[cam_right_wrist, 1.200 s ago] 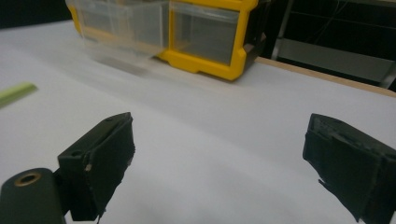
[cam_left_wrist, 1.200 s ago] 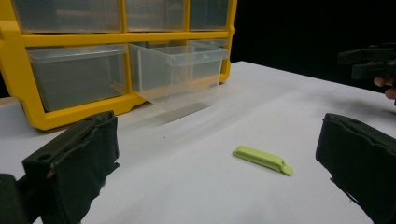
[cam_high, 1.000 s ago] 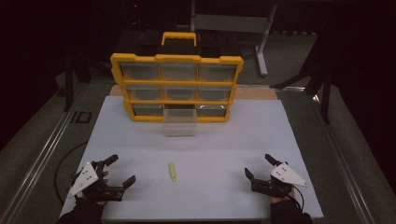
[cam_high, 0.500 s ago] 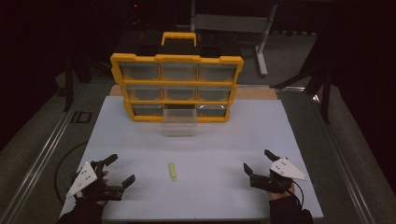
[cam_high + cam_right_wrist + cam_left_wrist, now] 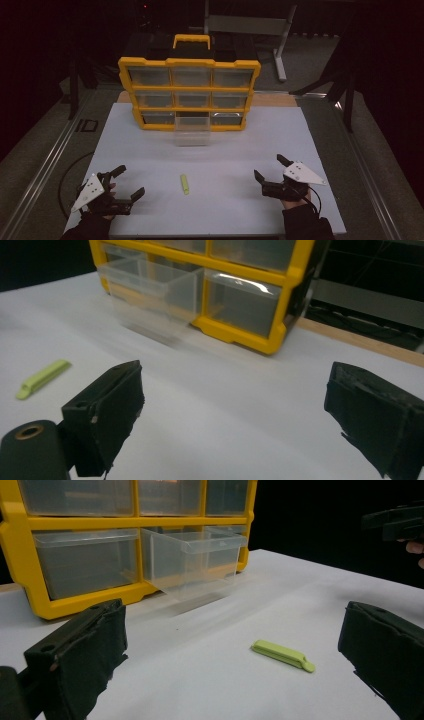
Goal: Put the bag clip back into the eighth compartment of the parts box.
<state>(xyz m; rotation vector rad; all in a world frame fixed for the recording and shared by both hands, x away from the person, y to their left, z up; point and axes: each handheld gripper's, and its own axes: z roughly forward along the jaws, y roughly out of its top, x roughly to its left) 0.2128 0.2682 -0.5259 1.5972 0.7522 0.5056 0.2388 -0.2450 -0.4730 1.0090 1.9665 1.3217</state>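
Green clip (image 5: 185, 184) lying flat mid-worktop; left gripper (image 5: 127, 183) wide open, empty, nearest; better straddle lengthwise, low, then pinch.

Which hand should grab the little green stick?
Probably the left. The left gripper is open and nearer the green stick, which lies between its jaws in its own view; the right gripper sits farther off.

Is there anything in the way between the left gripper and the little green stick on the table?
No. The left gripper has only bare white table between its open jaws and the green stick, which lies alone in front of the pulled-out clear drawer.
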